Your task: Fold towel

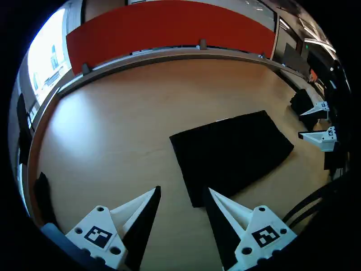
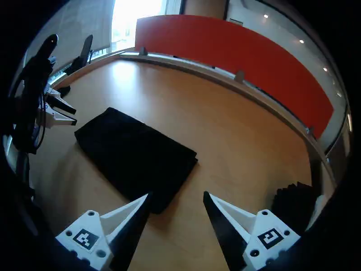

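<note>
**Q:** Where is the towel?

**A:** The black, folded cloth towel (image 1: 230, 153) lies flat on the light wooden table (image 1: 126, 117). It is just ahead of my left fingers (image 1: 135, 214), and its near corner is close beside one tip.

**Q:** Do you have hold of it?

**A:** No. My left fingers stand wide apart with nothing between them. My right fingers (image 2: 225, 217) are spread just as wide and are empty too. In the right gripper view, the towel's short end lies just before one tip.

**Q:** What is beyond it?

**A:** A long red panel (image 1: 171, 27) stands along the table's far edge.
</note>
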`<state>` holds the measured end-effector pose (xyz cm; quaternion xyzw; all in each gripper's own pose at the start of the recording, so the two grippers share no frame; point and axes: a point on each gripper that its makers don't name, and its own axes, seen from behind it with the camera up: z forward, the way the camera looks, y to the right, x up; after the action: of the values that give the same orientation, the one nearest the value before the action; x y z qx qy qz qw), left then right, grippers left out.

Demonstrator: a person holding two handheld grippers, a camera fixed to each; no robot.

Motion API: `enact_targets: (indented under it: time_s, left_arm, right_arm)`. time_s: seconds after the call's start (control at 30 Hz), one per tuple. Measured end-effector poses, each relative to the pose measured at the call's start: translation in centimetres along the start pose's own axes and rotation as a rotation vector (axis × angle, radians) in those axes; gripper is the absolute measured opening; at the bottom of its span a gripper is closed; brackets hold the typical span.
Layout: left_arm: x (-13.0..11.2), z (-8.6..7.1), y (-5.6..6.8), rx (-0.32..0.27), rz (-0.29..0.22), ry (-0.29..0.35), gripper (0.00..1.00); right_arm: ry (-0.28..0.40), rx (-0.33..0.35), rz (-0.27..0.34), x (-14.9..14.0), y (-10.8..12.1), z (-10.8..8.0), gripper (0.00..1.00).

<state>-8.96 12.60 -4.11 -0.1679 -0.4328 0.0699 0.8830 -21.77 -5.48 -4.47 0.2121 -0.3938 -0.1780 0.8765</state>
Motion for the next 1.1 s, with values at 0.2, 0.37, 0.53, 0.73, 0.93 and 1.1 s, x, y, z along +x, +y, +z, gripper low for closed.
enact_targets:
  time_s: [0.2, 0.37, 0.53, 0.73, 0.93, 1.1]
  left_arm:
    - [0.0, -0.3, -0.4, 0.015, -0.014, 0.008, 0.67]
    - [-0.3, -0.9, -0.8, 0.033, -0.036, 0.015, 0.67]
    - [-1.1, -1.7, -1.4, 0.05, -0.074, 0.017, 0.67]
    - [-2.2, -2.8, -2.3, 0.076, -0.122, 0.014, 0.67]
    - [-3.2, -4.0, -3.2, 0.105, -0.153, 0.012, 0.67]
    - [-3.7, -4.6, -3.6, 0.114, -0.174, 0.012, 0.67]
  right_arm:
    - [0.001, 0.012, -0.014, 0.1, -0.2, 0.2, 0.84]
    - [0.002, 0.03, -0.029, 0.2, -0.5, 0.3, 0.85]
    - [0.003, 0.044, -0.042, 0.5, -0.7, 0.5, 0.85]
    - [0.001, 0.063, -0.059, 0.6, -1.1, 0.9, 0.84]
    - [0.0, 0.077, -0.075, 0.9, -1.4, 1.2, 0.84]
    - [-0.001, 0.089, -0.085, 1.0, -1.6, 1.3, 0.84]
